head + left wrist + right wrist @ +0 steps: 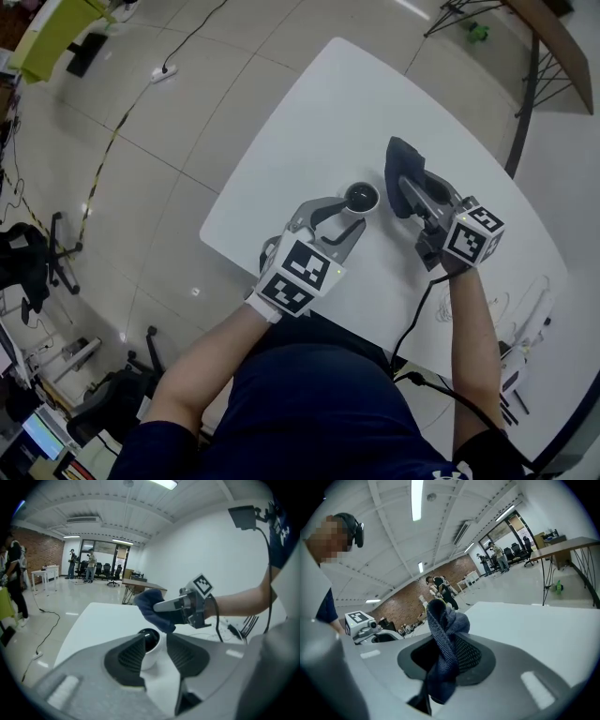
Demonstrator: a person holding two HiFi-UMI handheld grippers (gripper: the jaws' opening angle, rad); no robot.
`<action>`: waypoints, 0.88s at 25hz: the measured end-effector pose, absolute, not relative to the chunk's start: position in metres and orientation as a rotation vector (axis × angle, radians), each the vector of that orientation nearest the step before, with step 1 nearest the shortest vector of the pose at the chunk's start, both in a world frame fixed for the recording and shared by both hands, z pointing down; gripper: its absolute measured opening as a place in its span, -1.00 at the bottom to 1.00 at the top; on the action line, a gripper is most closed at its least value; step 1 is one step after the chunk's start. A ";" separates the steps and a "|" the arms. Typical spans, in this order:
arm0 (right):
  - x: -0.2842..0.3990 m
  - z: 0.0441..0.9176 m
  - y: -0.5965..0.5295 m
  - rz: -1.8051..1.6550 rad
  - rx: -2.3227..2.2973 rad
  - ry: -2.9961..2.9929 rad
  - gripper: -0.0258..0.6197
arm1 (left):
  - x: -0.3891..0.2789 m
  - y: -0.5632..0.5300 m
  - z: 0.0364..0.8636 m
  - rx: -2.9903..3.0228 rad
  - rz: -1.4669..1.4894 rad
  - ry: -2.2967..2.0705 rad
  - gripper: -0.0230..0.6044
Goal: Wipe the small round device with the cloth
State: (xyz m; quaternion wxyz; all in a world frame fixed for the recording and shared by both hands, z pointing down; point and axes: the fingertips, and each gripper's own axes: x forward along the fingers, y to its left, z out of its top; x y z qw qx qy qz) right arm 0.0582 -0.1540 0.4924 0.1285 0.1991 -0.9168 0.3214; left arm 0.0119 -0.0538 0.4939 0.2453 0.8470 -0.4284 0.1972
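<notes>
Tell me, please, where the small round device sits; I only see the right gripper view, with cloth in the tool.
Observer: The small round device stands on the white table, between the left tool's jaws.
Operator: Is it clamped?
Observer: No; it seems to touch one jaw, with a gap beside the other.
Operator: And my cloth?
Observer: The dark blue cloth in the right tool hangs close beside the device, apparently not touching.

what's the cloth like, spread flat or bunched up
Bunched up: the dark blue cloth is a crumpled wad clamped in the right gripper, held above the table.
</notes>
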 end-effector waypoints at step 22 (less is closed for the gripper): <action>0.048 0.410 -0.019 1.812 0.323 -2.882 -0.62 | 0.022 -0.015 0.390 2.027 -0.459 -0.448 -0.48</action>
